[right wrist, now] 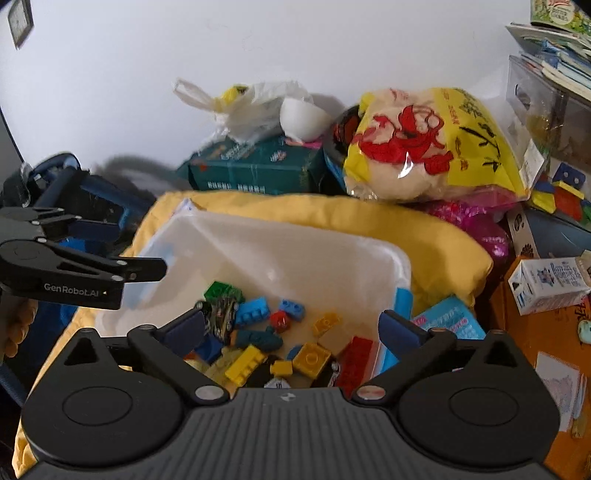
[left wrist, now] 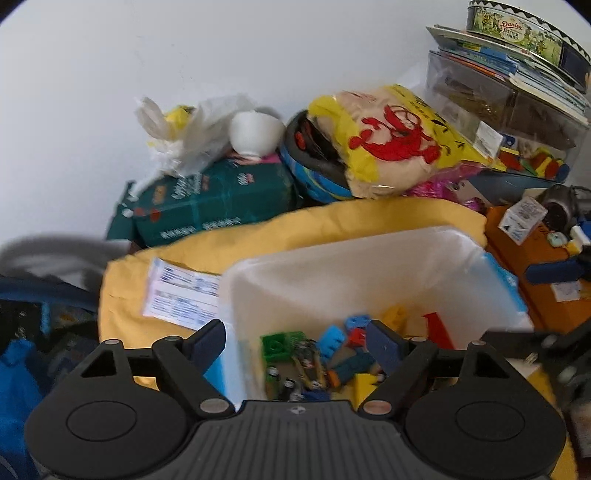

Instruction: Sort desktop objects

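A translucent white plastic bin (left wrist: 332,266) (right wrist: 295,251) sits on a yellow cushion (left wrist: 369,218) (right wrist: 424,236). Inside lie several loose toy bricks, among them a green one (left wrist: 277,345) (right wrist: 221,291), blue ones (right wrist: 253,310) and yellow ones (right wrist: 312,358). My left gripper (left wrist: 295,341) is open and empty above the bin's near-left rim; it also shows from the side in the right wrist view (right wrist: 144,247). My right gripper (right wrist: 293,328) is open and empty over the bin's near edge.
Behind the cushion stand a teal box (left wrist: 214,203), a white plastic bag (left wrist: 184,136), a white bowl (left wrist: 255,131) and a yellow snack bag (left wrist: 399,140). At right are an orange surface (right wrist: 535,332) with a small white carton (right wrist: 550,284), and stacked books with a cookie tin (left wrist: 524,33).
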Available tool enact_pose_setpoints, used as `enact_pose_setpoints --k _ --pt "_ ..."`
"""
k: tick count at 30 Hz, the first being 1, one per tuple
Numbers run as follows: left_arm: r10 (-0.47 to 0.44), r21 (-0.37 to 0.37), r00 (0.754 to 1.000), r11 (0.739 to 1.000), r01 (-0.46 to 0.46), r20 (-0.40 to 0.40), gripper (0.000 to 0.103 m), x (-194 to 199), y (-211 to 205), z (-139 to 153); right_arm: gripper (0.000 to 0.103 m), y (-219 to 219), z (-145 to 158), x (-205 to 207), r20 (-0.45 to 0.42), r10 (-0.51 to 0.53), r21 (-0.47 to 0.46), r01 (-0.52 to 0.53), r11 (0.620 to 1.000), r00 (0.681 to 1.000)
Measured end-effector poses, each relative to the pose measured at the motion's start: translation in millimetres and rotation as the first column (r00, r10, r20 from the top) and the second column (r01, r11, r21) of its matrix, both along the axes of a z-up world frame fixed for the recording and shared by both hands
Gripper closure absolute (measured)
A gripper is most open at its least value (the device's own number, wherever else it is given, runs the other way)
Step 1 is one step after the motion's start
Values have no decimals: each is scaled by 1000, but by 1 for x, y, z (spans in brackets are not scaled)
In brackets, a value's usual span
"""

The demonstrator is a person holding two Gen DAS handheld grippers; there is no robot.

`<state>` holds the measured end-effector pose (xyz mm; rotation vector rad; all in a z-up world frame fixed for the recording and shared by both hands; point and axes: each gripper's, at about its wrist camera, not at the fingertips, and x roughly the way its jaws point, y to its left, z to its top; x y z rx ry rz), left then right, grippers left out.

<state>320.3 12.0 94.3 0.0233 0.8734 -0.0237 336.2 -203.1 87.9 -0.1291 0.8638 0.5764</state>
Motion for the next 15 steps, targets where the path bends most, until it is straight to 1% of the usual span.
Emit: enact_pose_setpoints --k 3,6,9,12,15 --pt "-2 10 1000 1000 2 -10 16 4 -4 6 0 10 3 0 -30 16 -35 -18 999 999" --pt "3 45 1000 999 -2 -31 16 10 -4 12 0 14 6 -2 -19 20 -66 -21 998 1000" --pt "15 37 997 999 -12 -74 16 18 0 15 0 15 7 -3 -20 25 -76 -27 997 999" --pt "34 37 995 999 -31 -96 16 23 4 17 0 16 7 -1 -22 24 -86 -26 996 999" --pt "45 42 994 998 -41 -101 16 23 6 17 0 16 7 0 -24 20 -88 -22 996 1000"
